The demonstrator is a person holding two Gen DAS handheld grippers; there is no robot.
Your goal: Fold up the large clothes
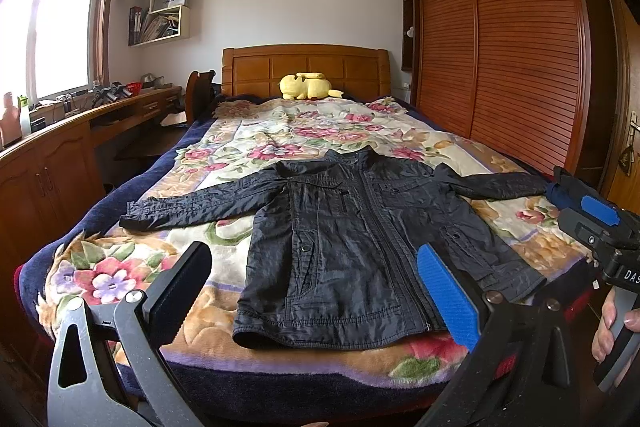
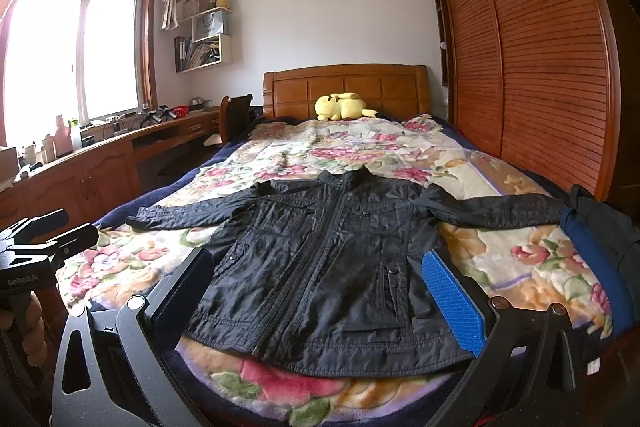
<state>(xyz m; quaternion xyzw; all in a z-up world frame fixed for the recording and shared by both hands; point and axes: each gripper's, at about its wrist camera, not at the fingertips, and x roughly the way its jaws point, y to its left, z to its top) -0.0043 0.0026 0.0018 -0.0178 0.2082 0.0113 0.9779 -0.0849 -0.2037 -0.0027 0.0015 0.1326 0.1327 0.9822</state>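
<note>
A black zip-front jacket (image 1: 352, 239) lies face up on the floral blanket (image 1: 120, 279), flat, with both sleeves stretched out sideways and its hem toward me. My left gripper (image 1: 314, 251) hovers open in front of the hem, a little left of its middle, holding nothing. In the right wrist view the same jacket (image 2: 320, 267) fills the centre, and my right gripper (image 2: 318, 257) is open and empty in front of the hem's right part. Each gripper shows in the other's view: the right gripper (image 1: 596, 223) held by a hand (image 1: 612, 323), the left gripper (image 2: 40, 239) at the left edge.
A yellow plush toy (image 1: 308, 86) rests by the wooden headboard (image 1: 304, 67). A slatted wardrobe (image 1: 500, 39) runs close along the bed's right side. A wooden desk (image 1: 60, 143) and a chair (image 1: 198, 95) stand on the left. A dark blue bundle (image 2: 592, 239) sits on the bed's right edge.
</note>
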